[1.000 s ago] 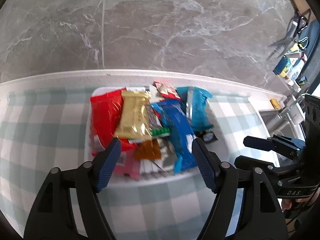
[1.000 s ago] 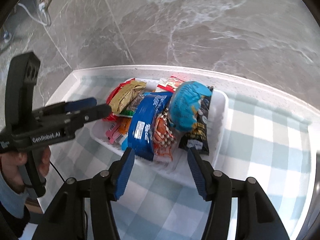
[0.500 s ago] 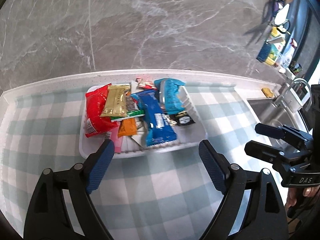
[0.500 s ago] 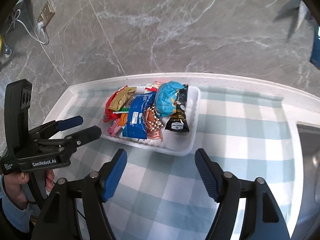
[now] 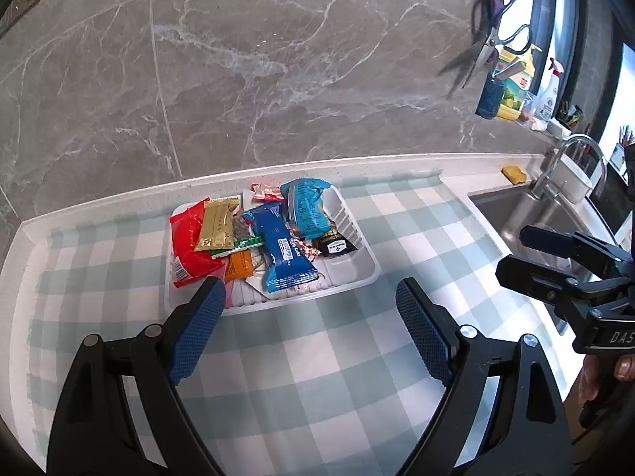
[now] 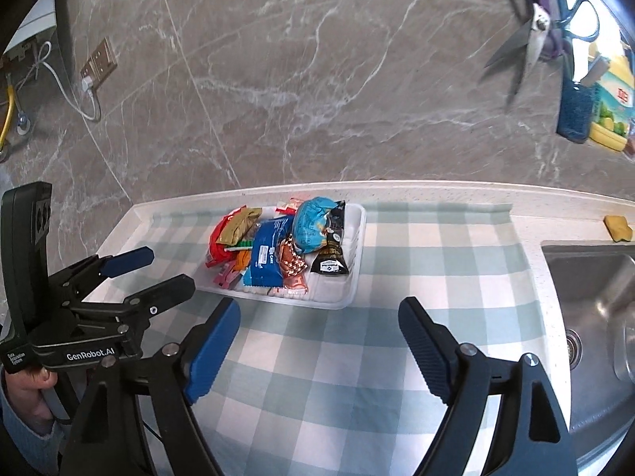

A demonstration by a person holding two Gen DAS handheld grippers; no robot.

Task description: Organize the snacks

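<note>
A white tray (image 5: pixel 357 273) sits on the checked cloth near the back wall, filled with several snack packs: a red bag (image 5: pixel 186 238), a gold bar (image 5: pixel 218 224), a blue bar (image 5: pixel 283 252), a light blue bag (image 5: pixel 307 206) and a black sachet (image 5: pixel 335 246). The tray also shows in the right wrist view (image 6: pixel 353 277), with the blue bar (image 6: pixel 266 256) in it. My left gripper (image 5: pixel 309 329) is open and empty, in front of the tray. My right gripper (image 6: pixel 317 349) is open and empty, also short of the tray.
A steel sink (image 5: pixel 528 214) with a tap (image 5: pixel 555 162) lies to the right of the cloth, with a yellow sponge (image 6: pixel 617 227) behind it. Scissors (image 6: pixel 528 43) and bottles hang on the marble wall. A socket with a cable (image 6: pixel 97 67) is at the left.
Both grippers have pulled back and up from the tray, which now looks smaller and farther. The snacks have not moved. Both stay open and empty.
</note>
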